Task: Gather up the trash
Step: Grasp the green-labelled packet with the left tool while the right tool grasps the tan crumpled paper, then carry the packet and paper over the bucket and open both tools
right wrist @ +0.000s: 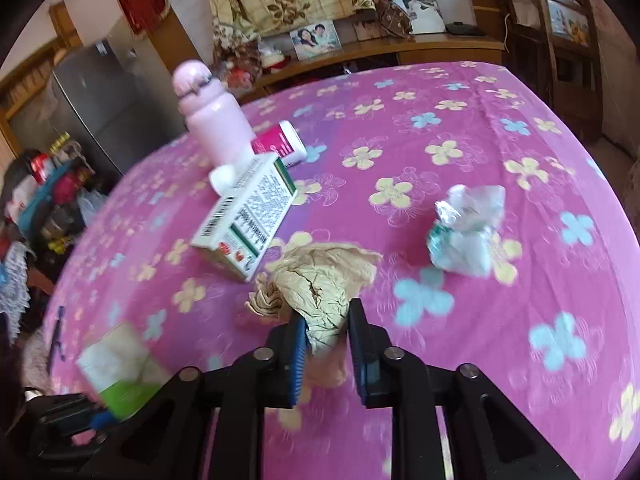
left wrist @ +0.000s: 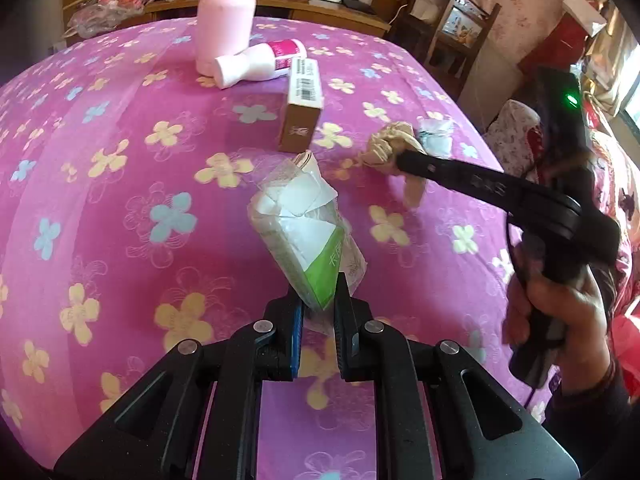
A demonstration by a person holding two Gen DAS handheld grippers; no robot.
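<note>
Left wrist view: left gripper (left wrist: 320,300) is clamped on the lower end of a tissue pack (left wrist: 306,232), a clear wrapper with a green band and white tissues inside, held lifted over the pink floral tablecloth (left wrist: 120,208). Further right, the right gripper (left wrist: 404,162) reaches in at the tip of its black arm, with the person's right hand (left wrist: 548,312) on the handle. Its tip sits in a crumpled beige paper wad (left wrist: 390,148). Just beyond that lies a crumpled white-and-teal wrapper (left wrist: 436,138). A brown carton (left wrist: 302,106), a toppled white bottle with magenta label (left wrist: 260,64) and an upright pink flask (left wrist: 226,16) stand further back.

Right wrist view: the right gripper (right wrist: 328,336) has its jaws closed on the beige paper wad (right wrist: 320,284); whether the wad is clear of the cloth cannot be told. The white-and-teal wrapper (right wrist: 464,232) lies well apart to the right, untouched. The carton (right wrist: 248,216) shows printed text and a barcode and rests just beside the wad, partly covering the toppled bottle (right wrist: 284,142) in front of the flask (right wrist: 212,120). The tissue pack (right wrist: 120,364) appears blurred at lower left.

Progress, as judged: two pieces gripped, one per gripper; neither deposited, and no bin is visible in either view. The wrapper remains to be collected. Whether the carton and bottle count as trash is uncertain.
</note>
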